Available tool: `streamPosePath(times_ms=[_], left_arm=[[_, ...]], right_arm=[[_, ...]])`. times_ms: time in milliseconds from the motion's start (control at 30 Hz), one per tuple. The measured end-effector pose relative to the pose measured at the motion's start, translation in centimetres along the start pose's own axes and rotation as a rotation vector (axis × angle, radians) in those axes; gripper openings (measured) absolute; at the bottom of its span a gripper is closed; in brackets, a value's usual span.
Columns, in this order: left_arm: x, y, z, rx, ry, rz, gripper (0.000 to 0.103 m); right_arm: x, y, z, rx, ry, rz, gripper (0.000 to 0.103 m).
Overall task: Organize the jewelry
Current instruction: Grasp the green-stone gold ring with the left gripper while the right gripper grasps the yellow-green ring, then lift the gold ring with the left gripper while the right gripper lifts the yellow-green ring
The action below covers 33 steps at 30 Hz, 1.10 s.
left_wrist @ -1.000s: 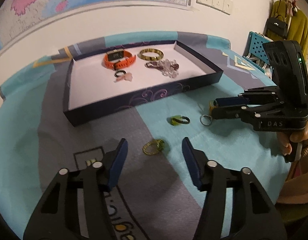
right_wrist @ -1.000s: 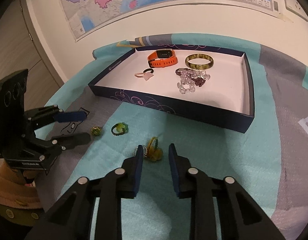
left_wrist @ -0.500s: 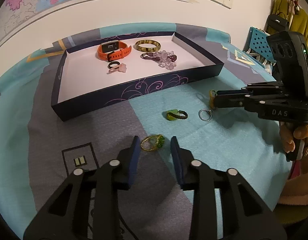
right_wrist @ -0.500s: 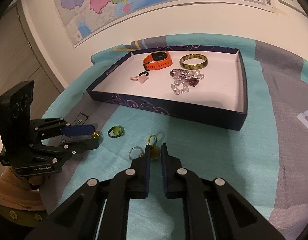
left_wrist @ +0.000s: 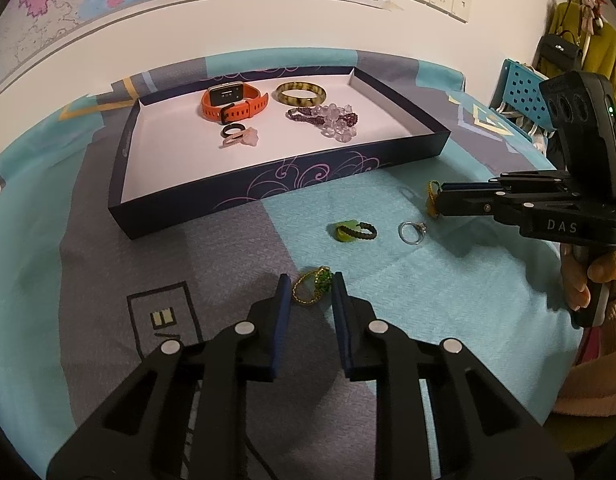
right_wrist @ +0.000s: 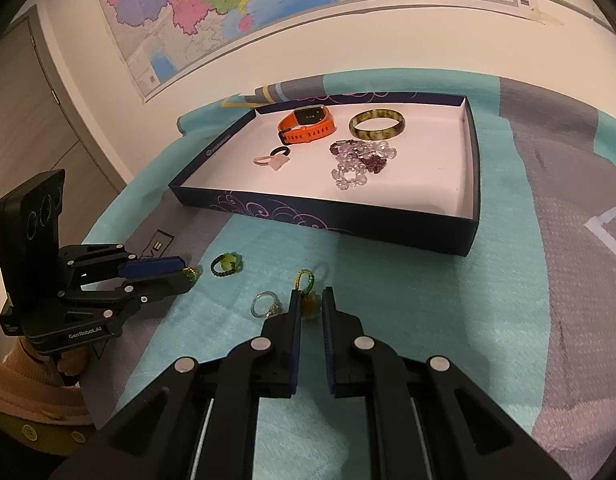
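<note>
- Our left gripper (left_wrist: 307, 290) has its jaws pulled in around a gold ring with green beads (left_wrist: 312, 287), squeezing it or very close
- Our right gripper (right_wrist: 310, 305) has its jaws nearly shut on a yellow charm with a beaded loop (right_wrist: 308, 292)
- A silver ring (right_wrist: 263, 305) and a green ring (right_wrist: 225, 264) lie near on the cloth
- The tray (right_wrist: 328, 226) sits far back
- These rings are tiny, so we think one could slip out and drop on the way to the tray
</note>
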<state>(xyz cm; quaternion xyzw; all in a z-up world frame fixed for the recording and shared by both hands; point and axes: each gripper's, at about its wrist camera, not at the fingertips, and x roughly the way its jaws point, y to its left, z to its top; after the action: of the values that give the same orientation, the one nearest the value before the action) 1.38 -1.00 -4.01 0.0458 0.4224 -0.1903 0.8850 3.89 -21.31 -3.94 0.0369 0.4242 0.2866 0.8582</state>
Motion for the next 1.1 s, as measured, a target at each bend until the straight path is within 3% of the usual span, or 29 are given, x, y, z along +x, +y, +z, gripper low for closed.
streamPosePath(times_ms=[1100], left_arm=[[-1.5,0.2,0.4,-0.025,-0.044,-0.004,0.021]], right_arm=[[-1.1,0.0,0.4,0.010,-0.040,0.004,0.009]])
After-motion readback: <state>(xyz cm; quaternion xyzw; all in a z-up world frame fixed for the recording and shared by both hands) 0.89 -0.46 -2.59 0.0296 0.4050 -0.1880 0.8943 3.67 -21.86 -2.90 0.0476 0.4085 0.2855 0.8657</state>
